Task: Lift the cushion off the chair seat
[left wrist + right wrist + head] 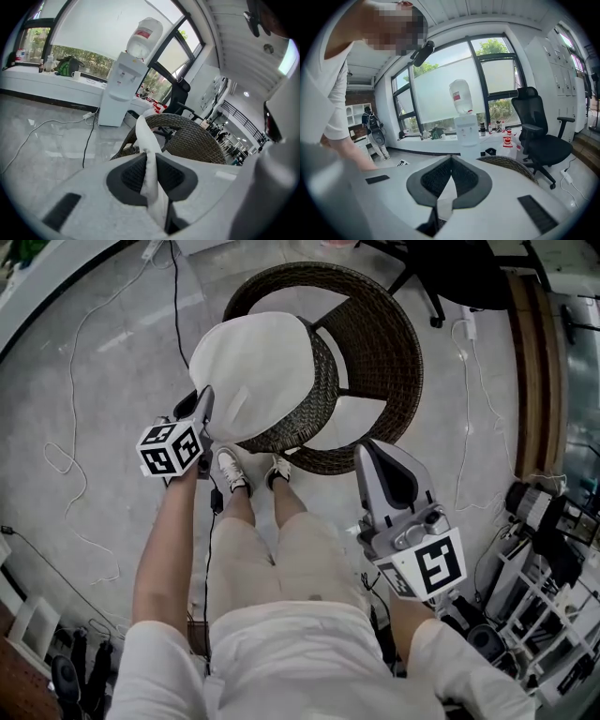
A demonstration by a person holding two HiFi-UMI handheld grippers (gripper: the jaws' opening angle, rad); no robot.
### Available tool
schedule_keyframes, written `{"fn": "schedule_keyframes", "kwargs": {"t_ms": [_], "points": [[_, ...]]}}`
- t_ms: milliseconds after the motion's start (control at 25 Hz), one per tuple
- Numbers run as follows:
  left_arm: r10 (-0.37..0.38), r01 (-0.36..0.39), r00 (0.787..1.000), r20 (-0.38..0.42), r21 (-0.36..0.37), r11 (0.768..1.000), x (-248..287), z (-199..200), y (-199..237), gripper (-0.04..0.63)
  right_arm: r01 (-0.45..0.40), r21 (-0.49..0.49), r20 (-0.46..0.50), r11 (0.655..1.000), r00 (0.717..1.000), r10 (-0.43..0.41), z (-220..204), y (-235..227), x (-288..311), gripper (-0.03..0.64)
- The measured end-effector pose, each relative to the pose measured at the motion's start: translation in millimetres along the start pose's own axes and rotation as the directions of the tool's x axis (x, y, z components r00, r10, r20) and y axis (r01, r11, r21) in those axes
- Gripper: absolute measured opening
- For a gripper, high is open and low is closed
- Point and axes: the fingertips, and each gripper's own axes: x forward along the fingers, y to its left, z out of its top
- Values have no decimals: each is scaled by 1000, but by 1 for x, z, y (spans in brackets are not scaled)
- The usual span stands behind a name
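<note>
The white round cushion (258, 371) hangs tilted above the dark wicker chair (375, 343), with its near left edge raised. My left gripper (207, 414) is shut on that edge. In the left gripper view a fold of the white cushion (143, 131) stands pinched between the jaws of the left gripper (149, 157), and the chair (192, 136) lies behind it. My right gripper (375, 460) is by the chair's front right rim, apart from the cushion. In the right gripper view the right gripper (451, 160) has its pads together with nothing between them.
The person's legs and shoes (248, 474) are just in front of the chair. Cables (70, 456) trail over the grey floor at left. A water dispenser (124, 89) stands by the windows, a black office chair (539, 131) beyond the wicker one, and shelving (544, 577) at right.
</note>
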Motion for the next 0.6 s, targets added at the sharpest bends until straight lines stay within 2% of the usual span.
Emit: {"fn": "schedule_keyframes", "kwargs": {"t_ms": [360, 600], "points": [[41, -43, 998, 39, 63, 997, -44, 28, -21, 54, 2, -63, 59, 998, 998, 2, 49, 5, -26, 2], [58, -68, 996, 71, 155, 986, -71, 67, -40, 52, 9, -121, 132, 993, 991, 7, 90, 6, -44, 2]]}}
